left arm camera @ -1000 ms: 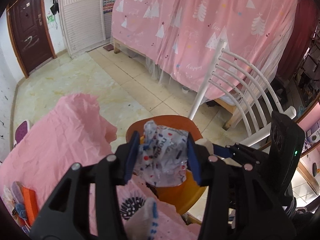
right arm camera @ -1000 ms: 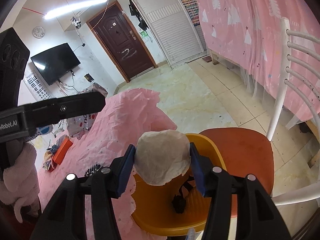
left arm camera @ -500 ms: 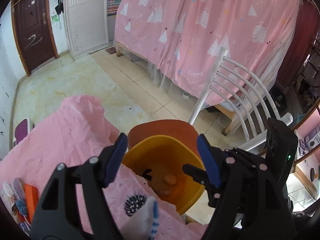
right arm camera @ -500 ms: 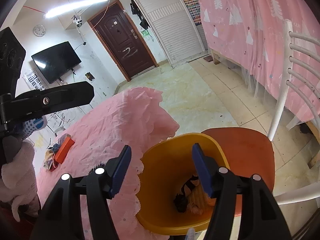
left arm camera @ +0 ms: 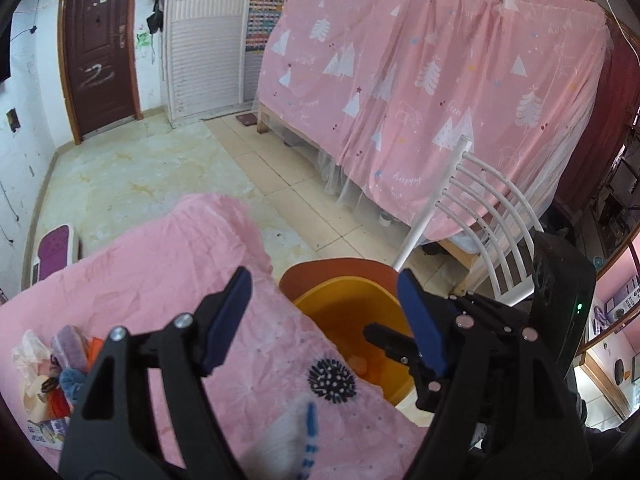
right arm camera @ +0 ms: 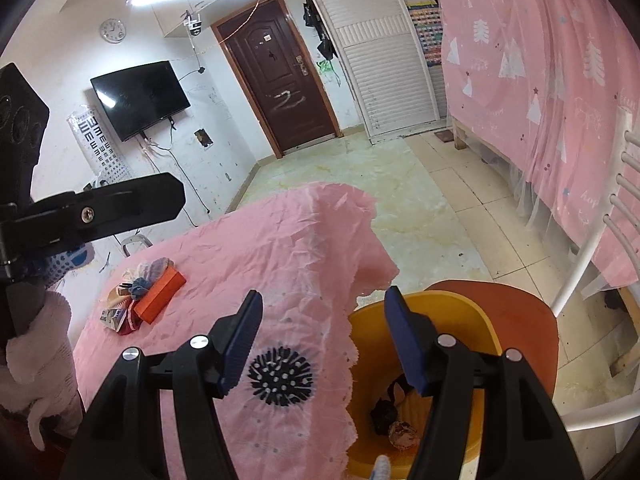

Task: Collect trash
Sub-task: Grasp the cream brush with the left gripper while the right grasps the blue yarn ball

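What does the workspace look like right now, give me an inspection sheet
Surface: table under a wrinkled pink cloth.
Job's things: yellow bin on an orange chair beside the table; trash lies in the bin.
Clutter: pile with an orange box on the cloth's far left.
Grippers: left gripper opening, nothing between the jaws; right gripper open, empty, over the bin's edge.
Cables: wires hang below the TV.
Surroundings: brown door, pink curtain, tiled floor.
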Tool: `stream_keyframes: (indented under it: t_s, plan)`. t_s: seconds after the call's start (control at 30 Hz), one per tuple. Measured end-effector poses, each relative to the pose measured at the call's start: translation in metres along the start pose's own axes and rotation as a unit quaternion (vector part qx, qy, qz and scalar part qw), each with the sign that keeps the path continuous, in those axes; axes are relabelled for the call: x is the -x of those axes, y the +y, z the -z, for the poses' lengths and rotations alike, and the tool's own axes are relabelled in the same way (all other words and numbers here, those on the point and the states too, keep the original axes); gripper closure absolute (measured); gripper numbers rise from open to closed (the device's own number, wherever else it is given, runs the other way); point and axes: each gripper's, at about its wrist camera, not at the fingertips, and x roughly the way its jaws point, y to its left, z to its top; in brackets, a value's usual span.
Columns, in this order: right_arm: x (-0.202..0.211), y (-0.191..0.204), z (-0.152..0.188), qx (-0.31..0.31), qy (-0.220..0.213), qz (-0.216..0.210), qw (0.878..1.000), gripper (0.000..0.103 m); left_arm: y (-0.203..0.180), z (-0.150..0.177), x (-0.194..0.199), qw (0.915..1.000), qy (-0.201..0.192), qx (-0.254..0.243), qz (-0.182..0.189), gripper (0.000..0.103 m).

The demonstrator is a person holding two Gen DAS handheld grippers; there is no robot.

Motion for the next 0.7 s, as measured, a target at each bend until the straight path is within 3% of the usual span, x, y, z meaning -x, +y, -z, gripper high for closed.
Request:
stream_keyframes:
  t_s: [0.47,0.57,0.7]
  plan:
    - [-0.041,0.102,-0.014,0.075,0.023,-0.037,0.996,0.047,0.079,0.029,0.060,0.9970,-0.040,0.050,-0.043,0.031]
    - [-0.051,0.123,-0.016,0.092,0.032,-0.047,0.994,0.046,0.096,0.036,0.073,0.9952,-0.049,0.056,-0.063,0.024]
    - [-0.066,0.149,-0.014,0.112,0.047,-0.060,0.991,0.045,0.124,0.048,0.089,0.9920,-0.054,0.071,-0.089,0.023]
